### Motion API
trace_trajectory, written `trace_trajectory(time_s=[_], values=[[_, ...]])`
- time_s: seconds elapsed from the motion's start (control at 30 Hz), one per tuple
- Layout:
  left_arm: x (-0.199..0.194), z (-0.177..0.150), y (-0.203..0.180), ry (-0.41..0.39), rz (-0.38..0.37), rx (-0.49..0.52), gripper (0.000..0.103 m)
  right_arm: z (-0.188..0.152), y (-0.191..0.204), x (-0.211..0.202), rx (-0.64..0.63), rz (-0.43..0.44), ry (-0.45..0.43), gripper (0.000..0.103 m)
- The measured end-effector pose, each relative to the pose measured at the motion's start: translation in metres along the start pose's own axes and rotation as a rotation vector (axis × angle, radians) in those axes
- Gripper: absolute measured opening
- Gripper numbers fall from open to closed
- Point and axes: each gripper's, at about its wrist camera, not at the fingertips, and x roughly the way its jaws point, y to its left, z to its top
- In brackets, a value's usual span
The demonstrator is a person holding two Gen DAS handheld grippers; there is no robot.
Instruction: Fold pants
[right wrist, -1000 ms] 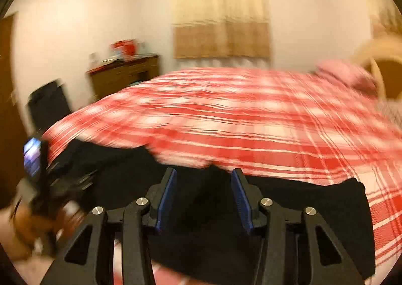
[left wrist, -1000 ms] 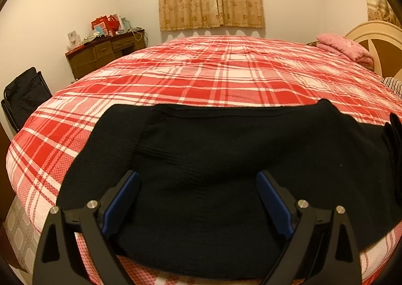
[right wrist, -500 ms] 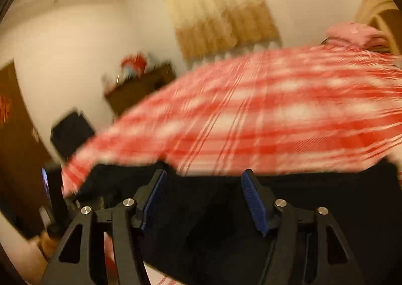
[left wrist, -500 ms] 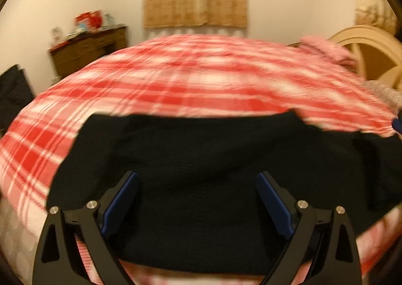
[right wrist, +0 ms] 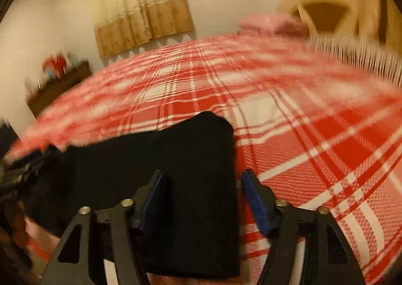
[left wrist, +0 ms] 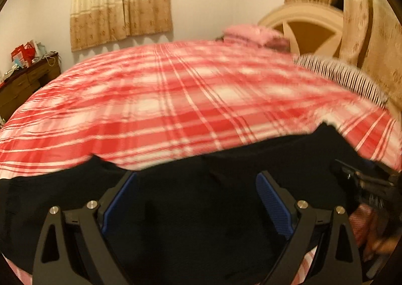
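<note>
Pants (left wrist: 201, 209), black, lie spread along the near edge of the bed (left wrist: 176, 109), filling the lower third of the left wrist view from the left border to the right. In the right wrist view the pants (right wrist: 155, 167) occupy the lower left and centre, with one squared end reaching up toward mid-frame and its right edge running straight down.

The left claw (left wrist: 196, 199) is released, its blue pads wide apart above the dark cloth with nothing between them. The right claw (right wrist: 201, 199) is likewise spread; its left pad sits over the pants and its right pad just past the cloth's right edge, over the red plaid cover. Whether either one touches the fabric cannot be told.

At the lower right border of the left wrist view the other claw shows as a dark blurred shape over the pants.

Across the bed, a pink pillow (left wrist: 253, 35) rests in the upper right before a cream headboard (left wrist: 309, 26), and a striped pillow (left wrist: 339, 76) lies to its right. Beige curtains (left wrist: 120, 3) hang at upper centre, and more of them drape the upper right corner. A dark wooden dresser (left wrist: 22, 84) with red clutter on top stands at the left border. The right wrist view is heavily blurred toward its edges
</note>
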Motion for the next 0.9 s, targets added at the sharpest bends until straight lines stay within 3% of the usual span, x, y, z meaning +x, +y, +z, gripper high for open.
trace_trajectory(time_s=[0.07,0.13,0.23,0.33,0.43,0.57,0.7,0.8,0.9], values=[[0.022,-0.011,-0.008,0.072,0.058,0.03,0.1,-0.002,0.009,0.005,-0.04,-0.045,-0.013,0.082],[0.016,-0.019,0.0,0.023,0.047,-0.018,0.103,-0.005,0.004,0.007,-0.033,-0.04,-0.037,0.082],[0.009,-0.019,0.009,0.028,0.008,-0.007,0.103,-0.006,-0.005,0.002,-0.001,0.0,-0.052,0.083],[-0.01,-0.017,0.022,-0.023,-0.001,-0.017,0.103,-0.002,-0.017,-0.013,0.111,0.084,-0.097,0.083],[-0.047,-0.019,0.059,-0.109,0.08,-0.03,0.103,0.004,-0.022,-0.037,0.208,0.133,-0.187,0.082],[-0.089,-0.037,0.13,-0.166,0.263,-0.124,0.103,0.015,0.019,-0.051,0.082,0.188,-0.219,0.082],[-0.109,-0.061,0.216,-0.139,0.428,-0.32,0.101,0.009,0.085,-0.043,-0.017,0.315,-0.151,0.082],[-0.114,-0.078,0.257,-0.126,0.428,-0.459,0.093,-0.007,0.135,-0.026,-0.118,0.332,-0.072,0.082],[-0.102,-0.092,0.272,-0.083,0.389,-0.527,0.09,-0.025,0.152,-0.015,-0.115,0.36,-0.02,0.082]])
